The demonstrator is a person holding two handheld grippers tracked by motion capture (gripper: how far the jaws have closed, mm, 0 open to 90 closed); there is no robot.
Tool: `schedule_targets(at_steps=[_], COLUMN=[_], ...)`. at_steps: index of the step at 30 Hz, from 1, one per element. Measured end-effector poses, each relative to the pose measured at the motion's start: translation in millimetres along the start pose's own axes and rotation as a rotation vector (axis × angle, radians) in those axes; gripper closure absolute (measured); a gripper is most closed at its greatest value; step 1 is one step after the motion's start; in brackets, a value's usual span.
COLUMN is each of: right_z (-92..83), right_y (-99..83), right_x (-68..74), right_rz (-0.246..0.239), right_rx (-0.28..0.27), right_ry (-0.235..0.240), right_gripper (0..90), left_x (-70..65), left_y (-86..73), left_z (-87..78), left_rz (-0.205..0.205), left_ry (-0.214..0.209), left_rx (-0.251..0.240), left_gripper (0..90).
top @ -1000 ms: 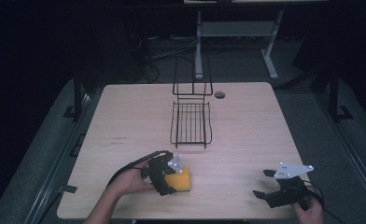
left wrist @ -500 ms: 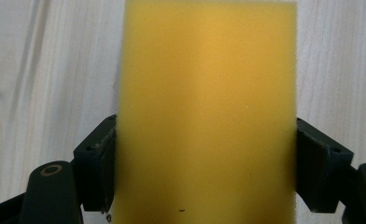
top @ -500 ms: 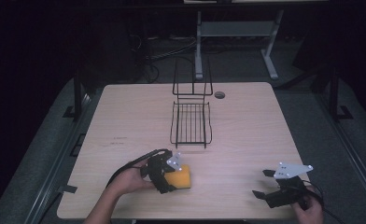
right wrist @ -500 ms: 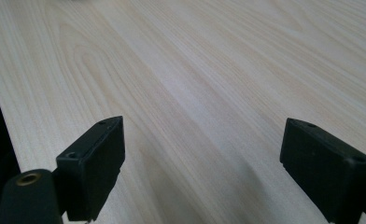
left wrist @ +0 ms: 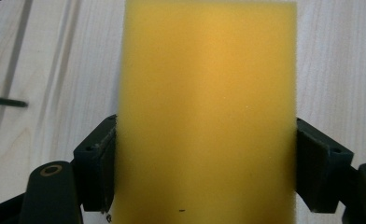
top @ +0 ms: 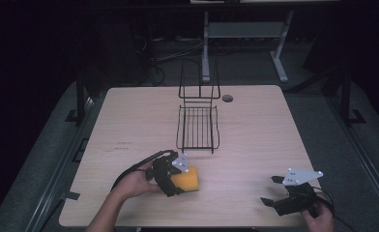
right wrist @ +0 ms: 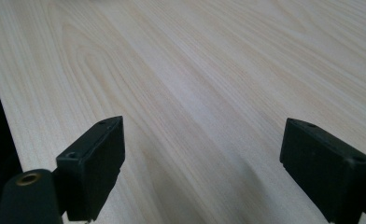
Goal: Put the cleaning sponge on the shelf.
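A yellow sponge (top: 187,179) is near the table's front, left of centre, held between the jaws of my left gripper (top: 179,178). In the left gripper view the sponge (left wrist: 207,93) stands tall and close, with a black pad pressed against each of its sides and my left gripper (left wrist: 207,170) shut on it. My right gripper (top: 269,190) rests by the front right edge with its jaws wide apart. In the right gripper view the right gripper (right wrist: 204,154) has nothing but bare wood between its jaws.
A black wire rack (top: 197,126) with an upright back stands at the middle of the light wooden table (top: 129,125), beyond the sponge. A dark round grommet (top: 227,98) sits right of the rack's back. Table legs and cables lie on the dark floor behind.
The left gripper and the sponge have shifted slightly away from the front edge. The right gripper has stayed where it was.
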State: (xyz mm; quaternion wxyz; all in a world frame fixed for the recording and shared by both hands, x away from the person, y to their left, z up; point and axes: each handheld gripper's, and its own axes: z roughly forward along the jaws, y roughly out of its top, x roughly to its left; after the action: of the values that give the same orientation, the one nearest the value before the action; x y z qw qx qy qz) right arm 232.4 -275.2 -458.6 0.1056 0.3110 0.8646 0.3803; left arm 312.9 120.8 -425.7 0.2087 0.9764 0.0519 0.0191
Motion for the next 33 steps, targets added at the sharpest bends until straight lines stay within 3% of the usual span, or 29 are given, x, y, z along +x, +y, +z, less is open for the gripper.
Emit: schedule_targets(at_steps=[33], right_z=[1.4], right_y=[-0.5], right_x=[-0.3], right_rz=[0.000], right_rx=[0.005], right_ry=[0.000], right_gripper=[13.7], left_x=[28.8], left_y=[30.7], left_z=[-20.9], left_rz=[-0.003], left_ry=[0.030], left_rx=[-0.007], left_gripper=[21.5])
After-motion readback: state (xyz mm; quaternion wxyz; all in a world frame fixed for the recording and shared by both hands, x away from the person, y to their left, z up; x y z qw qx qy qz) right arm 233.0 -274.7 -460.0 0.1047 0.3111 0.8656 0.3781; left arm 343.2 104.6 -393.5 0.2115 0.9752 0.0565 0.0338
